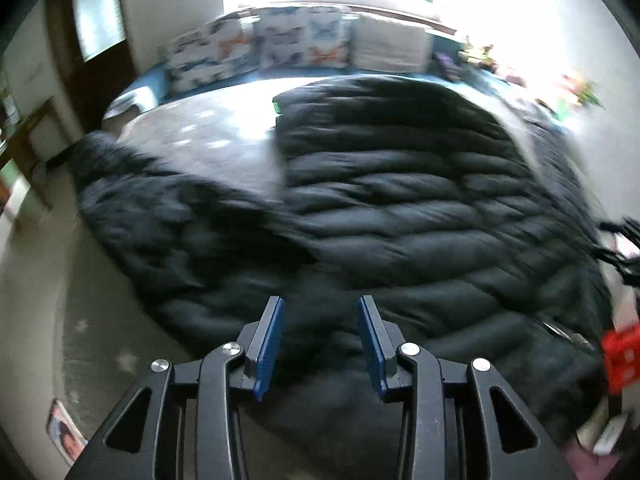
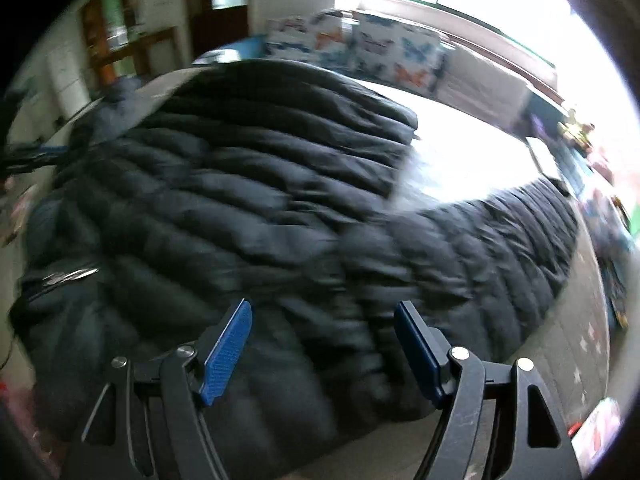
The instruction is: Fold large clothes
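Black quilted puffer jacket (image 1: 400,200) spread on grey bed (image 1: 208,148), ahead of both fingers. Left gripper (image 1: 320,344) fingers spread, nothing between. Right gripper (image 2: 324,348) fingers spread wide, empty.

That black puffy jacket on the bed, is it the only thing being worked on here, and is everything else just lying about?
Part of the job:
- black puffy jacket, spread on the bed
- left gripper, open above it
- right gripper, open above it

Just lying about:
- butterfly pillows
- white pillow
- red thing at the picture's edge, too blurred to name
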Motion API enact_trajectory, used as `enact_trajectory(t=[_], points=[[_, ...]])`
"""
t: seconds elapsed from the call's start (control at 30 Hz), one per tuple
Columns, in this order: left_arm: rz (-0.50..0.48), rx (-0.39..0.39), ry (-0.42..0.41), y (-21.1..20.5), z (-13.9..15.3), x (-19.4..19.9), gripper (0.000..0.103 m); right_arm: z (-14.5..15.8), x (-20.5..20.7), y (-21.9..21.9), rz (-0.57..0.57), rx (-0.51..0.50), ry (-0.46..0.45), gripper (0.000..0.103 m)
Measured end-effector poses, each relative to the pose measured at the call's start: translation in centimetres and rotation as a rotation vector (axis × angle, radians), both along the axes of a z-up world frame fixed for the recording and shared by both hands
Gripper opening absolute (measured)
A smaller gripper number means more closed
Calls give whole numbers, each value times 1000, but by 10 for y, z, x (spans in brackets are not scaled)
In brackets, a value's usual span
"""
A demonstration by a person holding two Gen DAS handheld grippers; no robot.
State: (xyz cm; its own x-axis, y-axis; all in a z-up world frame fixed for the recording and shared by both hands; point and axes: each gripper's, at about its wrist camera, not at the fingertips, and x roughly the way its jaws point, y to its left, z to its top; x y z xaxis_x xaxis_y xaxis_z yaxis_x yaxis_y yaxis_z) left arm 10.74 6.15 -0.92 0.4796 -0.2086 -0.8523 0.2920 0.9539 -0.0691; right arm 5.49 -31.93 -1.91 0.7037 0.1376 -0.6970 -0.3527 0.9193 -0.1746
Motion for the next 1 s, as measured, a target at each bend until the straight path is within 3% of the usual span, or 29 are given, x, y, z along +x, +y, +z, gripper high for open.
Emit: enact_trajectory(t=[0.27, 0.47, 0.57, 0.67, 0.8, 1.0], points=[[-220, -125, 85, -92, -16, -45, 41, -22, -40, 59, 234, 0, 70, 81], [-343, -37, 78, -139, -40, -72, 41, -49, -47, 92, 338, -81, 135, 81], [-335, -79, 143, -136, -42, -63, 41, -50, -43, 93, 350, -66, 166, 81], [-302, -147, 202, -120, -29, -47, 42, -31, -35, 84, 346, 1, 197, 81], [-212, -183, 210, -90, -1, -14, 59, 4, -15, 64, 309, 89, 205, 81], [-66, -283, 226, -35, 37, 56, 68, 65, 31, 24, 225, 243, 188, 81]])
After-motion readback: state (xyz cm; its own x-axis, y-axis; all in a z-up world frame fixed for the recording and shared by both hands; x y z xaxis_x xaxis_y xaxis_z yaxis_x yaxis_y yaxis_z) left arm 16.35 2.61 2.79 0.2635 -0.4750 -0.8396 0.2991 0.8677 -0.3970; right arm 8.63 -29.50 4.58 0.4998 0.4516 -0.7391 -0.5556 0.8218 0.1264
